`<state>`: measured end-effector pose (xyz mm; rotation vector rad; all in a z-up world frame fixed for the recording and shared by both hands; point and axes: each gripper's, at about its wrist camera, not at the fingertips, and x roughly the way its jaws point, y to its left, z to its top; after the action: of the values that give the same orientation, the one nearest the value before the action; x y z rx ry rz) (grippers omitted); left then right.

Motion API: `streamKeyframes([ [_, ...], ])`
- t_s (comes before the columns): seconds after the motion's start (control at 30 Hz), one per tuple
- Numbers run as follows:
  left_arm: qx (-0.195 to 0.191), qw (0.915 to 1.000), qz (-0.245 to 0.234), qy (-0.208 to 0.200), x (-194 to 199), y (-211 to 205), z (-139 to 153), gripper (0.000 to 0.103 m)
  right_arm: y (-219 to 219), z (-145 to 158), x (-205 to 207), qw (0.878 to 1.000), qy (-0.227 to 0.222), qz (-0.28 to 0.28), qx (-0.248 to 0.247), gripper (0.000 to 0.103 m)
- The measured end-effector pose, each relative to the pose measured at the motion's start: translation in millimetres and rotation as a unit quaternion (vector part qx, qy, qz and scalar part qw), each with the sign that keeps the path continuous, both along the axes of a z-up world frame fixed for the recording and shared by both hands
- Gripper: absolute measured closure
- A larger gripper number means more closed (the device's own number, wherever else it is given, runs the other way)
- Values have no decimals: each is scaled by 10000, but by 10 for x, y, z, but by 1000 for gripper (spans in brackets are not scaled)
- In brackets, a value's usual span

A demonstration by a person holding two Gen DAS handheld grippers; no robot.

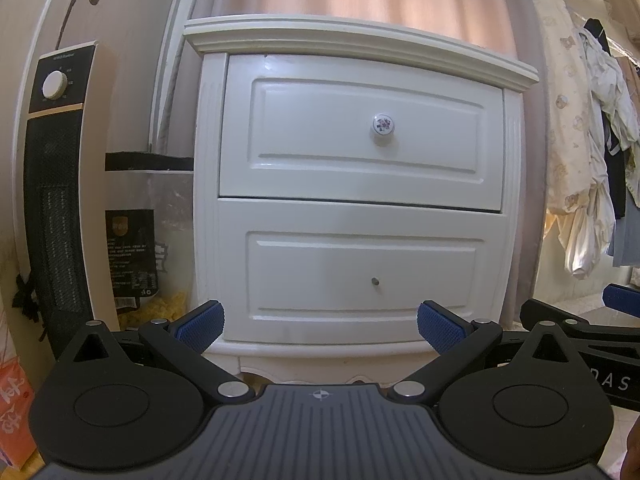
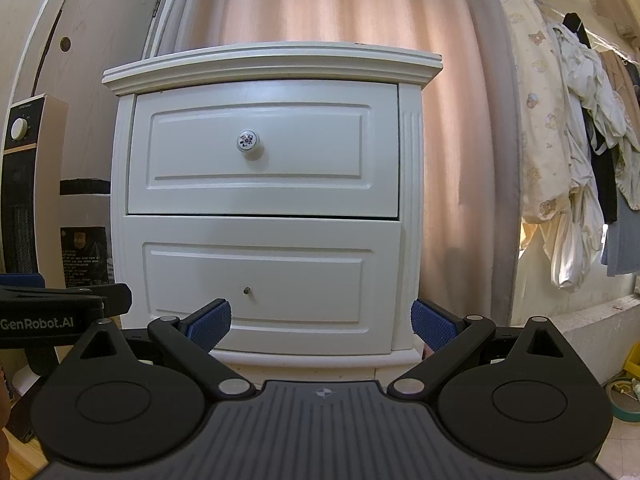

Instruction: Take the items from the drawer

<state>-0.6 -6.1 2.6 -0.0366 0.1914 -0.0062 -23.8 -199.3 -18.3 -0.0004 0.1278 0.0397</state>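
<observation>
Drawers both shut, grippers empty and short of the nightstand

Left gripper (image 1: 320, 326) has jaws spread wide, nothing between the blue pads (image 1: 202, 326); it aims at the bottom drawer (image 1: 360, 272). Right gripper (image 2: 320, 324) is the same: jaws wide, empty, pads (image 2: 434, 326) framing the lower front. Each gripper shows at the edge of the other's view, so they sit side by side, close together.

Top drawer (image 1: 360, 132) is closed and carries a round floral knob (image 1: 382, 125). Bottom drawer is closed too, but only a bare stud (image 1: 375, 281) shows where a knob should be. Items are hidden; cannot tell which drawer holds them.

Risks, as I judge them:
- Stud is tiny; pads likely slip off it, drawer stays shut.
- Knob is round and glossy; a shallow or off-centre pinch could slide off mid-pull.
- A dark gap runs under the top drawer, wider on one side, so it may sit crooked and bind or jerk when pulled.
- Grippers this close could knock each other on the reach.
- Heater (image 1: 56, 184) stands just left of the nightstand (image 1: 360, 40); a wide left swing could clip it.
</observation>
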Motion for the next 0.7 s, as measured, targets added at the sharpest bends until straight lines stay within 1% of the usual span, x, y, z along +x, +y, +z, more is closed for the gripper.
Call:
streamKeyframes([
  [0.7, -8, 10000, 17, 30, -1, 6, -20, 0, 55, -34, -10, 10000, -17, -43, -28, 0],
])
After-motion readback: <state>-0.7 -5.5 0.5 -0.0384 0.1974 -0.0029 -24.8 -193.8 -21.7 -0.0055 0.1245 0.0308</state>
